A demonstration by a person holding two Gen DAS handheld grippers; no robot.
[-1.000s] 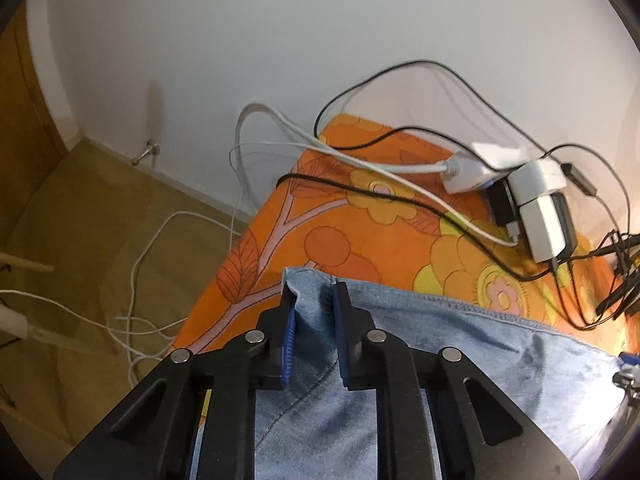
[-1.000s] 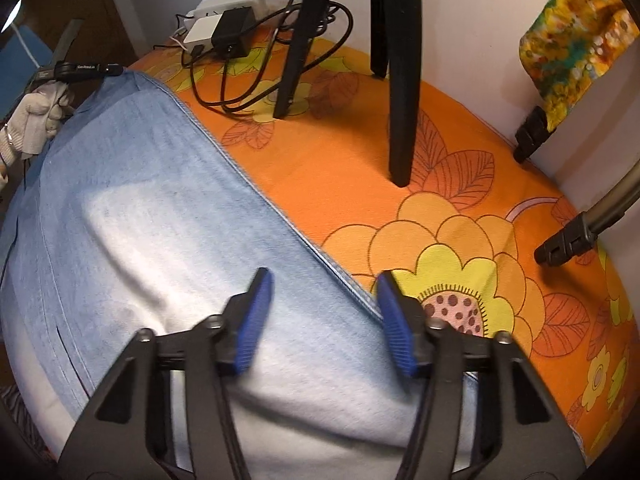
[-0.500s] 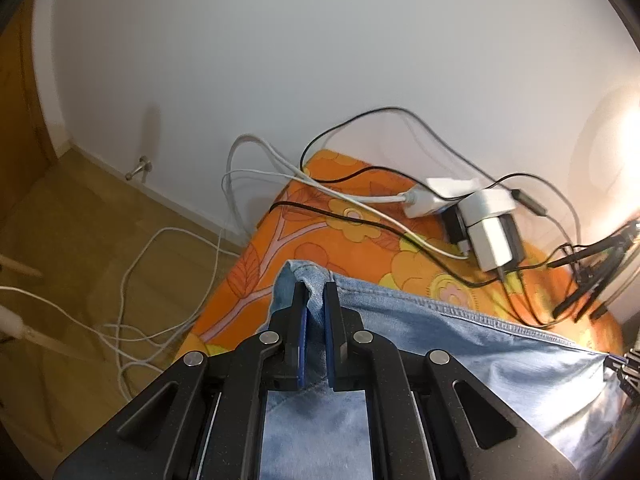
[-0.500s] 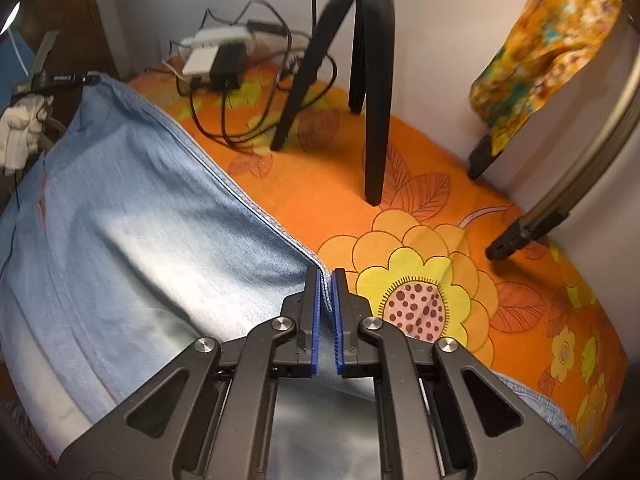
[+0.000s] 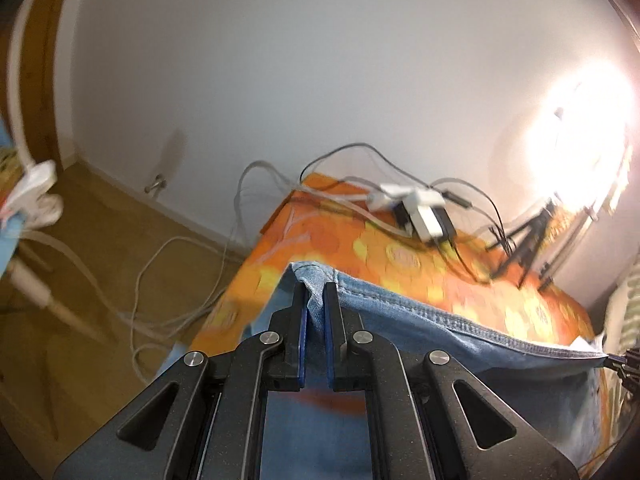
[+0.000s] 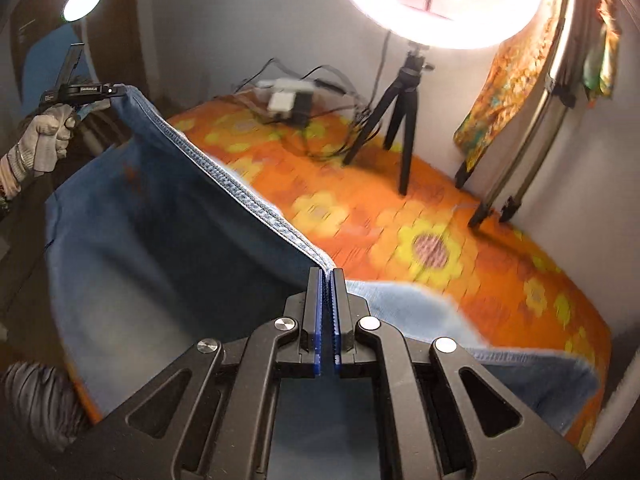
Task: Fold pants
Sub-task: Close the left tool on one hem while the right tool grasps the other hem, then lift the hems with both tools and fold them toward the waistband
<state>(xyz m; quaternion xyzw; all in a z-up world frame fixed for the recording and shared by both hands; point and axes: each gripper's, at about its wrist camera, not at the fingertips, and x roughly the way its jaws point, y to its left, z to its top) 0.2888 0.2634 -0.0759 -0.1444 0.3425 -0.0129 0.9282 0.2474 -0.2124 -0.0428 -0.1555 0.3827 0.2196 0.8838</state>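
Observation:
Light blue denim pants (image 6: 160, 232) hang between my two grippers above the orange flowered table cover (image 6: 460, 240). My left gripper (image 5: 315, 292) is shut on one corner of the pants' seamed edge (image 5: 460, 320); it also shows in the right wrist view (image 6: 116, 90), held by a gloved hand. My right gripper (image 6: 327, 274) is shut on the other end of that edge. The edge runs taut between them, and the rest of the pants droops down to the table.
A ring light (image 6: 436, 4) on a small black tripod (image 6: 400, 120) stands at the back of the table. White power adapters and tangled cables (image 5: 420, 212) lie near the back corner. Light-stand legs (image 6: 504, 184) and a patterned cloth (image 6: 508, 80) are at the right. Cables lie on the wooden floor (image 5: 100, 264).
Both grippers closed on the pants' edge, then lifted it up off the table. The cloth now hangs between them.

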